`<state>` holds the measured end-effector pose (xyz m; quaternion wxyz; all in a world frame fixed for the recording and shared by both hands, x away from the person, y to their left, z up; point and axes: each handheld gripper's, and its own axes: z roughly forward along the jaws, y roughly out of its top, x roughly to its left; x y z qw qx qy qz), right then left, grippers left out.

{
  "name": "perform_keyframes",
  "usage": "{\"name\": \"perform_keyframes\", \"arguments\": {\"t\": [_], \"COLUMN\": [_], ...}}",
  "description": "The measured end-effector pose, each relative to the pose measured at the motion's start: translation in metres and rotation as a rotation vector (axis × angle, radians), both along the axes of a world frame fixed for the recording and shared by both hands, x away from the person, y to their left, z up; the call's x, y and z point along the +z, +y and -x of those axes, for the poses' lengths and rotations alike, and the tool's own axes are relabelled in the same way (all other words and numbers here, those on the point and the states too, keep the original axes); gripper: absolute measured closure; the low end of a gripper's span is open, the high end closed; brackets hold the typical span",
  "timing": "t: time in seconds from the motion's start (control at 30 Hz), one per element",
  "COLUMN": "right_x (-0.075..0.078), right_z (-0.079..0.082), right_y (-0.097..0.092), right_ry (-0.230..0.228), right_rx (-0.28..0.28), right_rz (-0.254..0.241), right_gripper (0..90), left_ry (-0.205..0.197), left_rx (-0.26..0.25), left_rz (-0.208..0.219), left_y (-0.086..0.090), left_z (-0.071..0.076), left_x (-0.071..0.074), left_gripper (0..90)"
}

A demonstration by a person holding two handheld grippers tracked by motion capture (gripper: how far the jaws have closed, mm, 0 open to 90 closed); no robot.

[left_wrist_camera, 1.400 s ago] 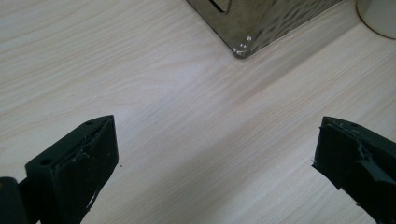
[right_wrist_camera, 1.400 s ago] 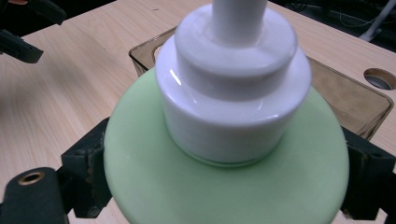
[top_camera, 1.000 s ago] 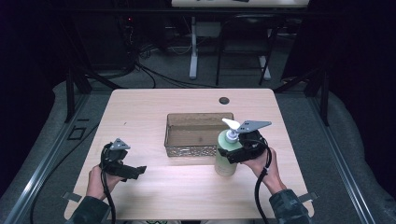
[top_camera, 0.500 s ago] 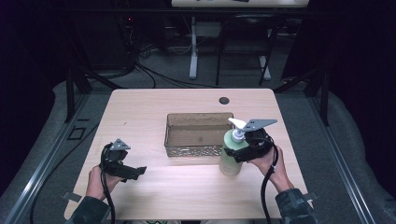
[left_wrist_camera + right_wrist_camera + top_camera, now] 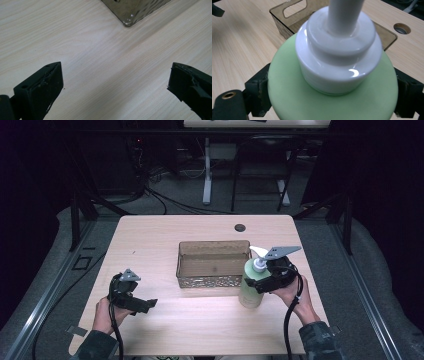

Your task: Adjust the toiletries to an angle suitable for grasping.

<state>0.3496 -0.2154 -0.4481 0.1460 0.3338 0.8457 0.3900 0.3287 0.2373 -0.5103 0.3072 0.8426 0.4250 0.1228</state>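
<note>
My right tool point(image 5: 258, 279) grasps the green pump bottle point(image 5: 251, 286) by its shoulder, upright on the worktop point(image 5: 150, 235) just beside the brown tray point(image 5: 210, 281), probably for lifting in, while my left tool point(image 5: 142, 304) rests released, well apart.

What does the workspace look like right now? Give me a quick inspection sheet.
Surface: pale wood table, round hole near the far edge.
Job's things: green pump bottle upright, just right of the brown tray; tray looks empty.
Clutter: nothing seen.
Grippers: right gripper closed on the bottle's shoulder, fingers at both sides; left gripper open, empty, low over the near left of the table.
Cables: one trails from each gripper toward the person; more lie on the floor beyond the table.
Surroundings: dark room, grey floor, frame legs and a second table behind.
</note>
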Motion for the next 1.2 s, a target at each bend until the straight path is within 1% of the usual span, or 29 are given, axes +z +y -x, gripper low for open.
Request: {"name": "perform_keyframes", "arguments": {"t": [0.1,0.17,0.3,0.37,0.4,0.47,0.53,0.57,0.67,0.7,0.73,0.77,0.83,0.93,1.07,1.1,1.2], "right_x": [0.0,0.0,0.001,0.001,0.001,0.003,0.004,0.004,0.005,0.006,0.006,0.007,0.008,0.01,0.011,0.011,0.013], "right_z": [-0.001,-0.003,-0.003,-0.002,-0.002,-0.002,-0.001,0.0,0.002,0.005,0.005,0.008,0.01,0.013,0.018,0.018,0.022], "right_y": [-0.005,-0.009,-0.01,-0.008,-0.008,-0.009,-0.009,-0.012,-0.015,-0.019,-0.019,-0.024,-0.026,-0.036,-0.052,-0.052,-0.06], "right_ry": [0.004,0.004,0.011,0.019,0.028,0.041,0.041,0.059,0.065,0.073,0.073,0.079,0.078,0.086,0.099,0.099,0.112], "right_rx": [0.001,-0.004,-0.009,-0.02,-0.019,-0.024,-0.021,-0.024,-0.024,-0.022,-0.022,-0.024,-0.023,-0.037,-0.062,-0.062,-0.069], "right_rz": [0.002,0.002,0.004,0.036,0.034,0.037,0.035,0.043,0.04,0.041,0.041,0.045,0.048,0.045,0.041,0.041,0.044], "right_gripper": [11.3,11.2,10.3,1.8,0.0,0.0,0.0,0.0,0.0,0.0,0.0,0.0,0.0,0.0,0.0,0.0,0.0], "left_ry": [0.001,0.009,0.015,0.015,0.017,0.019,0.022,0.026,0.023,0.02,0.018,0.02,0.021,0.027,0.031,0.032,0.043], "left_rx": [-0.002,0.001,0.001,0.0,-0.001,-0.002,-0.003,-0.006,-0.016,-0.019,-0.02,-0.021,-0.021,-0.028,-0.028,-0.024,-0.02], "left_rz": [-0.006,-0.004,-0.011,-0.011,-0.012,-0.013,-0.014,-0.016,-0.02,-0.023,-0.025,-0.024,-0.023,-0.027,-0.02,-0.017,-0.018], "left_y": [0.0,0.0,0.001,0.001,0.001,0.001,0.001,0.0,0.0,0.0,0.0,0.0,0.0,-0.001,-0.001,-0.001,0.001], "left_z": [-0.002,-0.003,-0.005,-0.005,-0.005,-0.005,-0.006,-0.006,-0.005,-0.005,-0.005,-0.005,-0.005,-0.006,-0.007,-0.007,-0.006], "left_x": [-0.001,-0.002,-0.004,-0.004,-0.004,-0.004,-0.004,-0.004,-0.003,-0.003,-0.002,-0.002,-0.003,-0.004,-0.005,-0.005,-0.008], "left_gripper": [0.0,0.0,0.0,0.0,0.0,0.0,0.0,0.0,0.0,0.0,0.0,0.0,0.0,0.0,0.0,0.0,0.0]}}
